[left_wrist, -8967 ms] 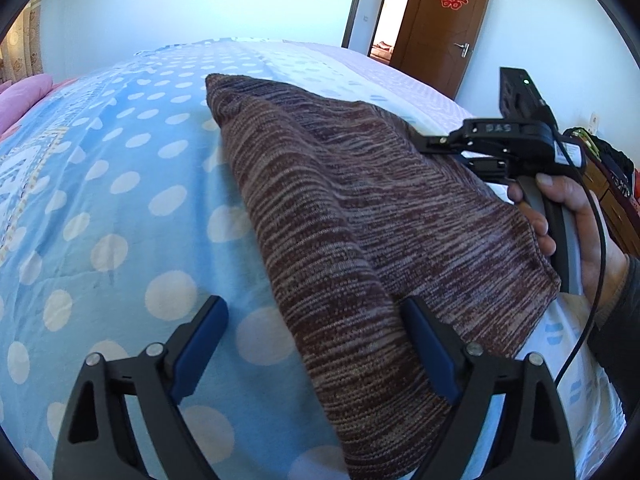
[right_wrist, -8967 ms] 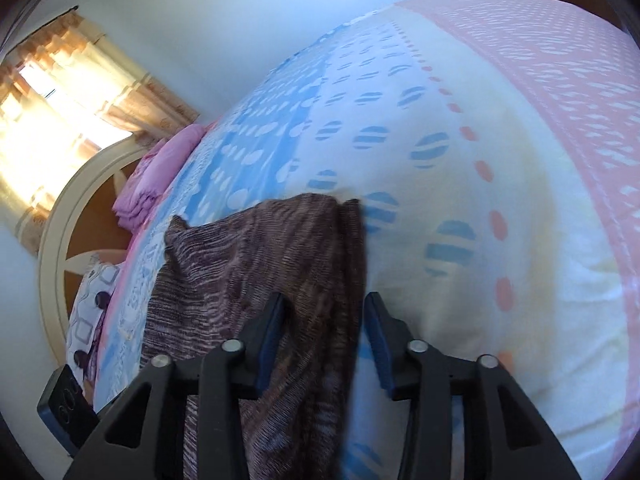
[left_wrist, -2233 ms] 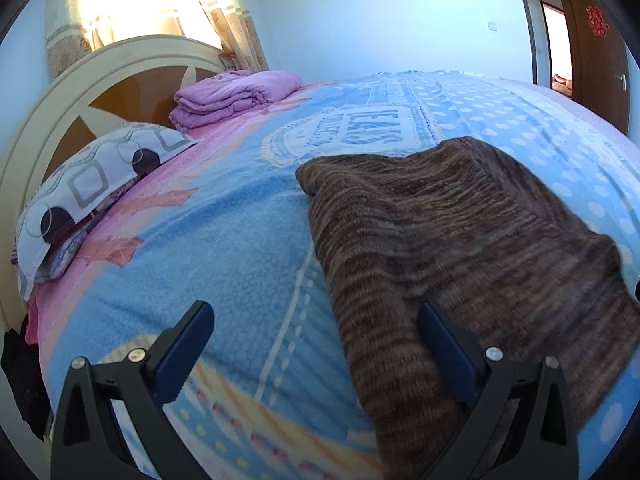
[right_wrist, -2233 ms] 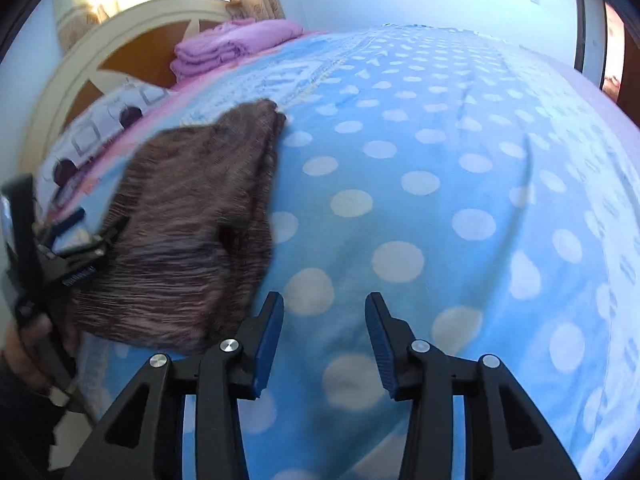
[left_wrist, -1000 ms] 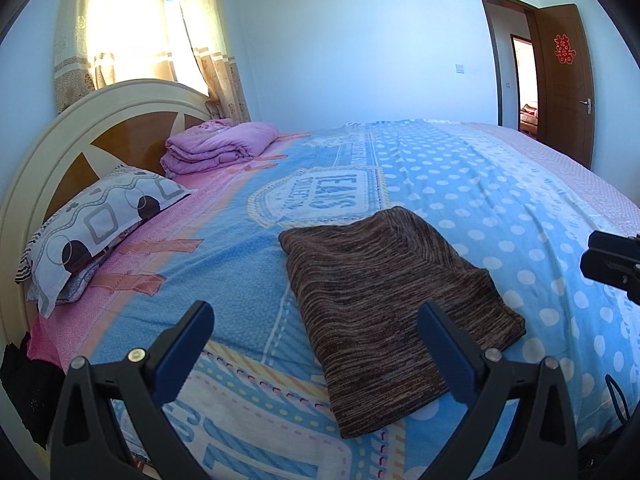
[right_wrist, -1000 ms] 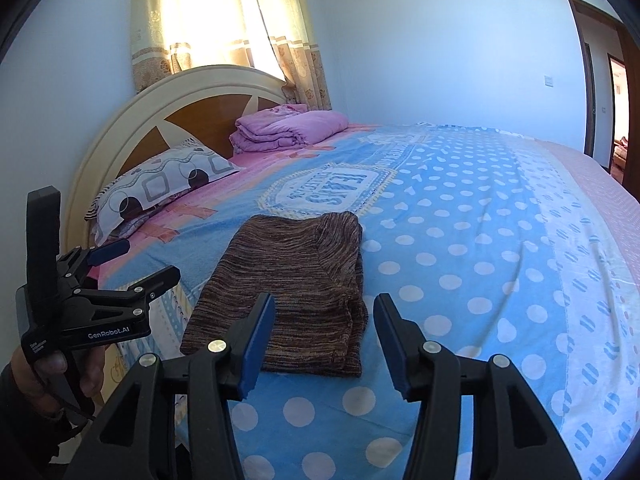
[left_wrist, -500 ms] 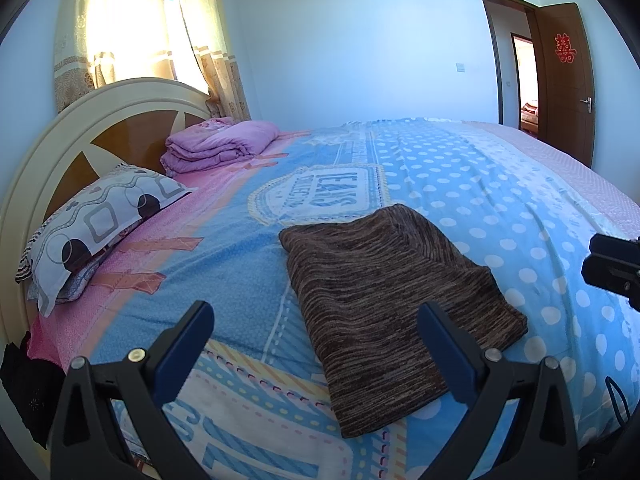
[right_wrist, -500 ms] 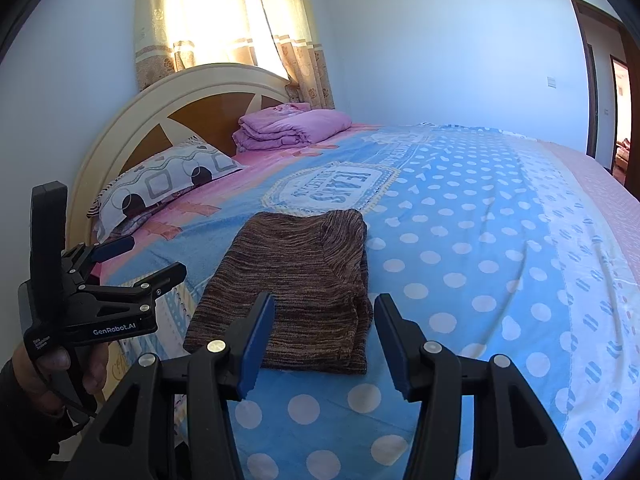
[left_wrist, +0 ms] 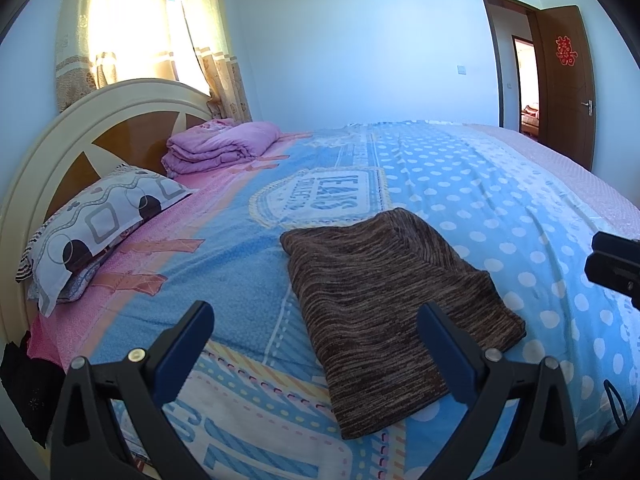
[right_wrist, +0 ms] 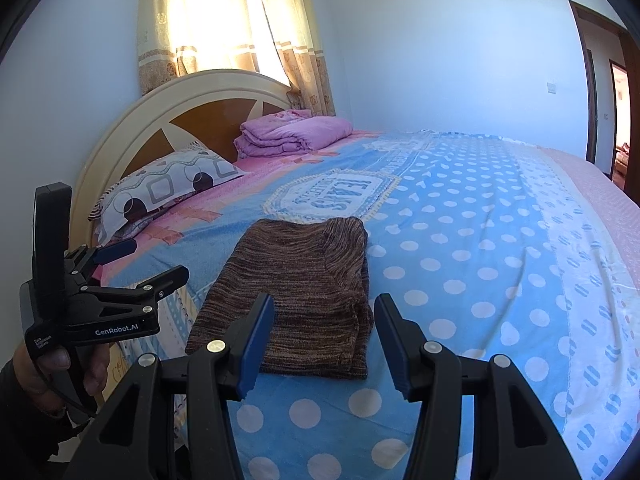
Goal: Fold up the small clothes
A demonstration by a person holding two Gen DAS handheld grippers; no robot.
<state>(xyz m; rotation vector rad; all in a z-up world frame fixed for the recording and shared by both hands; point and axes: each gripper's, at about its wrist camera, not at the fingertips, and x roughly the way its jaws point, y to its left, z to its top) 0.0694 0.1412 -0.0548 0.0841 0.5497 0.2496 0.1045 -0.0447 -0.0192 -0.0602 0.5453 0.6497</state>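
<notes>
A brown striped knit garment (left_wrist: 384, 292) lies folded into a flat rectangle on the blue polka-dot bedspread (left_wrist: 500, 208), near the bed's front edge. My left gripper (left_wrist: 316, 344) hovers in front of it, held back from the bed, open wide with nothing between its blue pads. In the right wrist view the same garment (right_wrist: 296, 284) lies just beyond my right gripper (right_wrist: 324, 340), which is open and empty, clear of the cloth. The left gripper (right_wrist: 140, 264) shows there too, held by a hand at the lower left.
A patterned pillow (left_wrist: 100, 224) and a folded pink quilt (left_wrist: 224, 144) lie by the round headboard (left_wrist: 120, 128) at the left. A curtained window glows behind it. An open brown door (left_wrist: 564, 80) stands at the far right. Dark clothing (left_wrist: 24, 384) hangs off the bed's left corner.
Both grippers have pulled back and risen from the garment since two seconds ago, bringing the whole bed into view. Over the last second nothing has visibly moved.
</notes>
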